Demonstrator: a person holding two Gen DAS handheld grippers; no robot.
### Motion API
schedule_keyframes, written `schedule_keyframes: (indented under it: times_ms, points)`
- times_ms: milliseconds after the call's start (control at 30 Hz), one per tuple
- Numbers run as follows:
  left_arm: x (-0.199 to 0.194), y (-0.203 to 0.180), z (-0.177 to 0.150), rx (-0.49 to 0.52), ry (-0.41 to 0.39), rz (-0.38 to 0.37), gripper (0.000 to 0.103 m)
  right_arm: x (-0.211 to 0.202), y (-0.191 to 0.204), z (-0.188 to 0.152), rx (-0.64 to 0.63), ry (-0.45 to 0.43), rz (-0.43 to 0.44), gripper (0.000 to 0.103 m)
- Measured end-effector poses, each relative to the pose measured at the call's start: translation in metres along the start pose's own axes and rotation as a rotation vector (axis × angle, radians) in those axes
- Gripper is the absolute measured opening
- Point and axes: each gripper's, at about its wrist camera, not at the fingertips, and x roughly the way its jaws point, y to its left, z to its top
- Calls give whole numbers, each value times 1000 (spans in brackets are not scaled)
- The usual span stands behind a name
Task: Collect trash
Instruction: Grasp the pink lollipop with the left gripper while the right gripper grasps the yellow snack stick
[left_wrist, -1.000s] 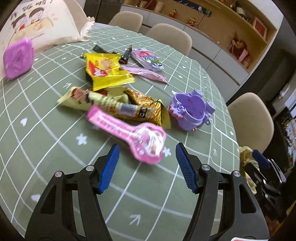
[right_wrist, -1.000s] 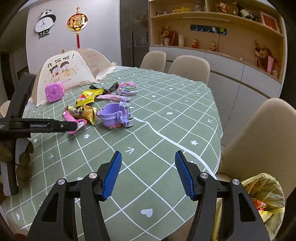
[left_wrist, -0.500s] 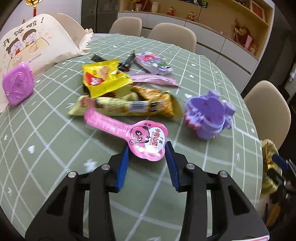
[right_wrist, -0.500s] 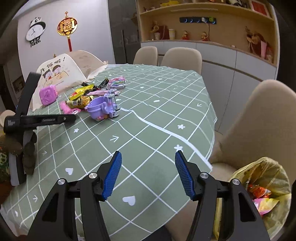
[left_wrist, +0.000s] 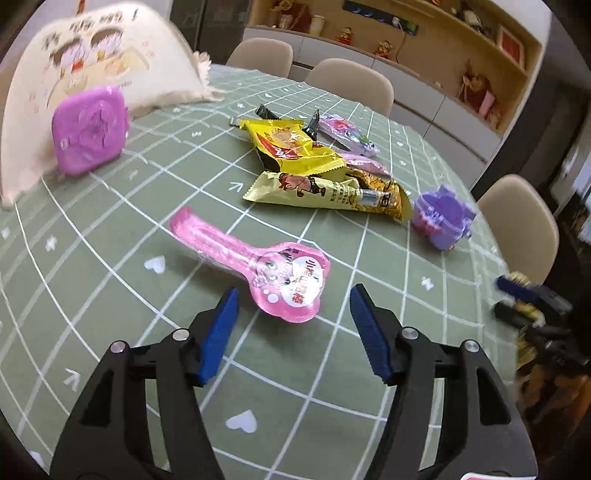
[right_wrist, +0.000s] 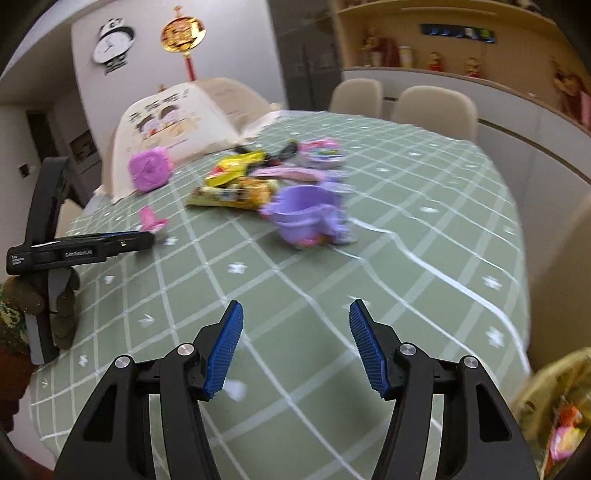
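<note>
The left gripper (left_wrist: 293, 314) hovers, jaws apart, straddling the pink wrapper (left_wrist: 284, 282) near the tabletop (left_wrist: 110, 221) edge (likely lining up a pinch); the right gripper (right_wrist: 295, 332), also apart, holds nothing.

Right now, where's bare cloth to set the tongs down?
Bare cloth lies in front of the right tongs, up to the purple cup, and between the pink box and the pink lollipop wrapper. Crowded: the wrapper pile beside the cup.
</note>
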Motion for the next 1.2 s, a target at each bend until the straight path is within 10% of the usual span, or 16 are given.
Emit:
schedule_keyframes:
  times_ms: [233, 400, 800, 1000, 1200]
  points:
    - [3, 8, 17, -130, -72, 13, 62, 49, 7, 35, 29, 117, 72, 57]
    - [-6, 32, 11, -187, -123, 52, 62, 45, 35, 61, -118, 37, 108, 57]
    - [-28, 68, 13, -307, -190, 39, 62, 138, 88, 114, -476, 138, -90, 57]
    - [-34, 85, 12, -385, -205, 23, 62, 135, 85, 111, -405, 168, -75, 29]
    - [-34, 83, 11, -376, -207, 27, 62, 85, 88, 98, -308, 142, -24, 27]
